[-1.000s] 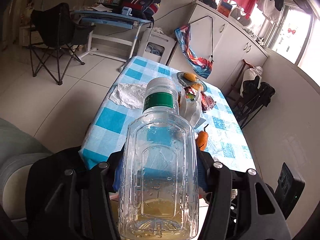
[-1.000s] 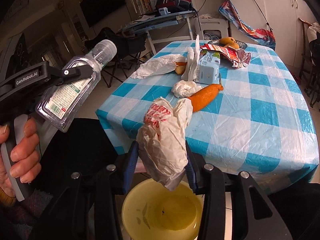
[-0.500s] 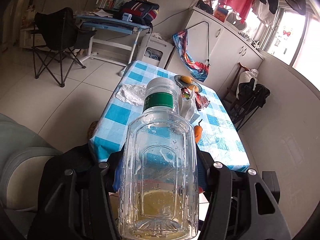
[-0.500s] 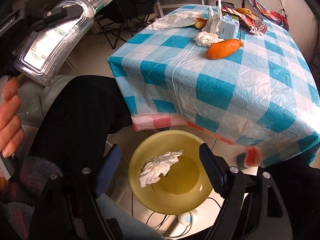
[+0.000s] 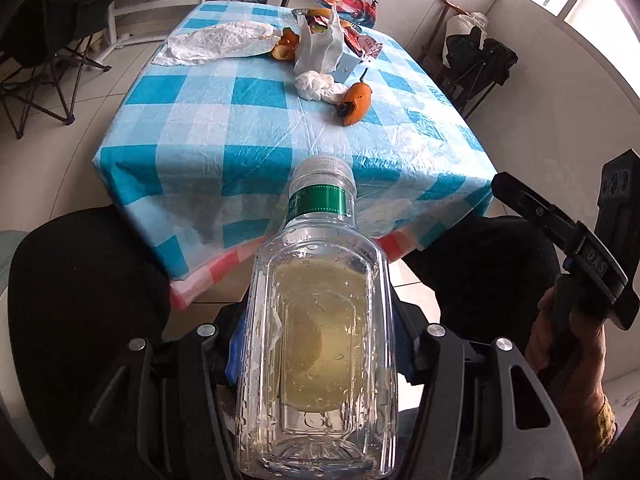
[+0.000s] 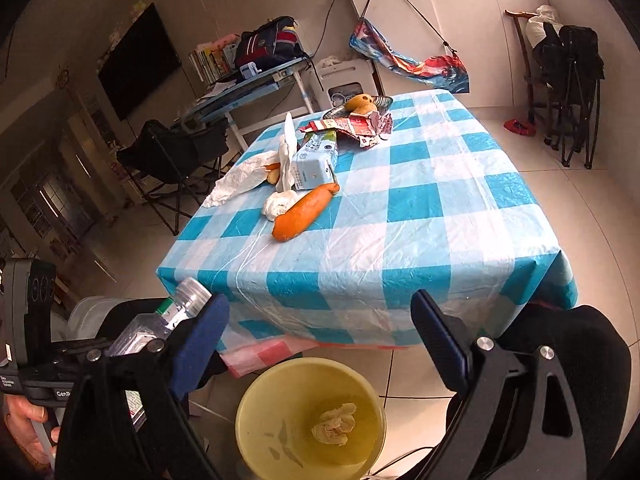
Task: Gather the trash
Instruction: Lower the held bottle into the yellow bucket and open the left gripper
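Gripping a clear plastic bottle (image 5: 320, 344) across its body, the left gripper (image 5: 320, 356) has both pads pressed on the bottle's sides at a partly open width. The bottle has a pale cap and a green neck band, and points forward along the fingers with its cap toward the table edge. In the right wrist view the same bottle (image 6: 176, 312) shows at lower left, clamped in the other tool.

The right gripper (image 6: 320, 340) has just been opening; its jaws now stand wide apart with nothing between them. Directly below it sits a yellow bin (image 6: 280, 404) on the floor by the table's near edge. A crumpled plastic bag (image 6: 334, 424) lies inside the bin.

On the table with the blue-and-white checked cloth (image 6: 420, 216) remain:
- an orange fruit peel (image 6: 304, 212), touching a white crumpled wad (image 6: 278, 205);
- a light blue carton (image 6: 314, 164), lying on its side just behind the peel;
- a red torn wrapper (image 6: 360, 126), near a dish of fruit (image 6: 360, 103) at the far end;
- a white flat bag (image 6: 240, 178) at the left edge.
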### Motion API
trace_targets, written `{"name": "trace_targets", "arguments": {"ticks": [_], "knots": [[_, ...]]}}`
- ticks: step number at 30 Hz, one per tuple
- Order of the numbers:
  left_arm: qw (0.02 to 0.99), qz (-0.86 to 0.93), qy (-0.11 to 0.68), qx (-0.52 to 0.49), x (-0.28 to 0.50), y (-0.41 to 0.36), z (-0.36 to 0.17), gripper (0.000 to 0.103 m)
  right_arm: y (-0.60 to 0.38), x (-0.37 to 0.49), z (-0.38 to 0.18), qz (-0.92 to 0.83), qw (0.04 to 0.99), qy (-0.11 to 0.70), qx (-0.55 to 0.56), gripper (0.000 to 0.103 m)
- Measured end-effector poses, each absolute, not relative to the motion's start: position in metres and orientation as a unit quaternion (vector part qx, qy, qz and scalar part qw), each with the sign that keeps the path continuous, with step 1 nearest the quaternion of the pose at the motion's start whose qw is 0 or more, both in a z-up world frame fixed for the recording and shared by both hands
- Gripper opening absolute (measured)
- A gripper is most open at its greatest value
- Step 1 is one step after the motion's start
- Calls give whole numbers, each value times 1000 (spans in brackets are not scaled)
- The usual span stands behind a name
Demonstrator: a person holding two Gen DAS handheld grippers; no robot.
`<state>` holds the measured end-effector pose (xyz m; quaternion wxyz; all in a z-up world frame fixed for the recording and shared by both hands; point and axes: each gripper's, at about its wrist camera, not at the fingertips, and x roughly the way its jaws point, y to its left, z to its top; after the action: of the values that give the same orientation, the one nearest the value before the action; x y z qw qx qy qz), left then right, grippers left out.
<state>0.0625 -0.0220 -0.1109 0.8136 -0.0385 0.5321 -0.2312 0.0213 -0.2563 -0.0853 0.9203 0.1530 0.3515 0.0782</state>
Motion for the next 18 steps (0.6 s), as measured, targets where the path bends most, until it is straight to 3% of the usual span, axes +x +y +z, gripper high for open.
{"name": "trace_targets", "arguments": {"ticks": [5,18], "knots": [[784,-232,576,0,57,-38,-132,55,-262,20,-85,73,918,350,169,89],[793,-223,566,-20,64,-27,-124,59,-259,16,-86,72,919,355,155,91]]}}
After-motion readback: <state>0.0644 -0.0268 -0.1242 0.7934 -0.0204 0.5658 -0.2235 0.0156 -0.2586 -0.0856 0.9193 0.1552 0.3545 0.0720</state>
